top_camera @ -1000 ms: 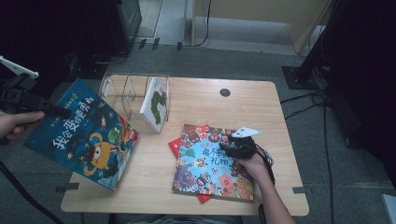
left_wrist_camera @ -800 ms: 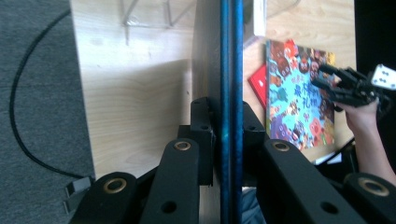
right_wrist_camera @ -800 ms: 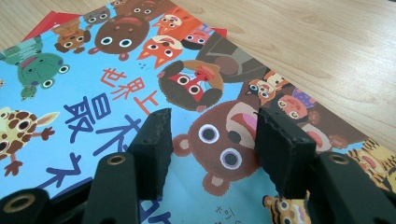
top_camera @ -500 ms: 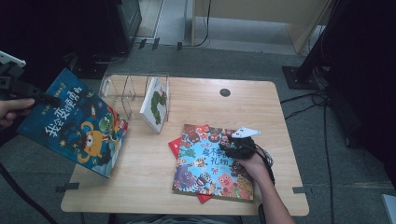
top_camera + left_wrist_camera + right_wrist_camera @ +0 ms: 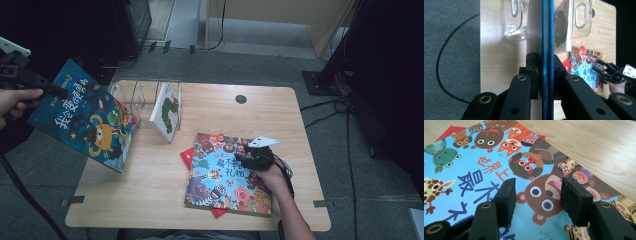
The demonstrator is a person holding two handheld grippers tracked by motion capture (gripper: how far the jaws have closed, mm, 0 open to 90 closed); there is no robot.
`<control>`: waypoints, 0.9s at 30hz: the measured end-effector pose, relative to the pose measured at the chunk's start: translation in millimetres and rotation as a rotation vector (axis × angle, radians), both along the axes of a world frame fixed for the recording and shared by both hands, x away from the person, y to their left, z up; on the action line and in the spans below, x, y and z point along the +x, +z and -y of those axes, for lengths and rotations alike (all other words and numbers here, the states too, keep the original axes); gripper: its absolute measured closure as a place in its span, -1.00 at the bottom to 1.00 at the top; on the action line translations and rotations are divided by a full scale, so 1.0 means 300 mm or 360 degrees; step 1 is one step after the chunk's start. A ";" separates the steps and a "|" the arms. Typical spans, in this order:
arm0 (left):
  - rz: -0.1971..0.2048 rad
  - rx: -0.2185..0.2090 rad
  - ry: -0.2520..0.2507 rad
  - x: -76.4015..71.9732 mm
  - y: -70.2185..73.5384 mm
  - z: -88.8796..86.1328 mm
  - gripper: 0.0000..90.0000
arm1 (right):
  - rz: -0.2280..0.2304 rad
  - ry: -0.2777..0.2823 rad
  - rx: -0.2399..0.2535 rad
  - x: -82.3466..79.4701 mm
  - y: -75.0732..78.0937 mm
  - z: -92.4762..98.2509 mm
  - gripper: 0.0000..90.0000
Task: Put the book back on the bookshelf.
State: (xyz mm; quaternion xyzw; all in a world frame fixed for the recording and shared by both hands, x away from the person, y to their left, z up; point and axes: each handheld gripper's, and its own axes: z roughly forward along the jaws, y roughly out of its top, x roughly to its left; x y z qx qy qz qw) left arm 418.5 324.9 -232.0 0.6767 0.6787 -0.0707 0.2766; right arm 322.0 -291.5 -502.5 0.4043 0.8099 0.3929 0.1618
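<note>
Blue book, clamped in the left hand-held gripper, hangs tilted just left of the rack; right hand-held gripper rests open.

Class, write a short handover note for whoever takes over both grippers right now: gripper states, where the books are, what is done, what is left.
Left gripper: shut on the dark blue monster picture book, held tilted in the air off the table's left edge.
Right gripper: open, resting on the light blue animal picture book, which lies flat over a red book.
Clear wire-and-acrylic book rack: one white book with a green caterpillar stands in it.
Left, probably: rack the dark blue book, then the two flat ones.
</note>
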 end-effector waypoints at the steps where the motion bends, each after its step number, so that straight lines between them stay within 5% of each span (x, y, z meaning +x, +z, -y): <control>1: 0.0005 0.0006 0.0000 0.010 0.000 0.002 0.82 | 0.0000 0.0000 0.0001 0.000 0.000 0.000 0.03; 12: 0.0045 -0.0011 0.0035 0.116 -0.024 0.011 0.82 | 0.0022 0.0021 -0.0042 -0.005 -0.001 -0.013 -0.08; 27: 0.0004 0.0040 0.0017 0.242 -0.038 0.018 0.84 | 0.0018 -0.0023 -0.0043 -0.013 -0.001 -0.018 -0.08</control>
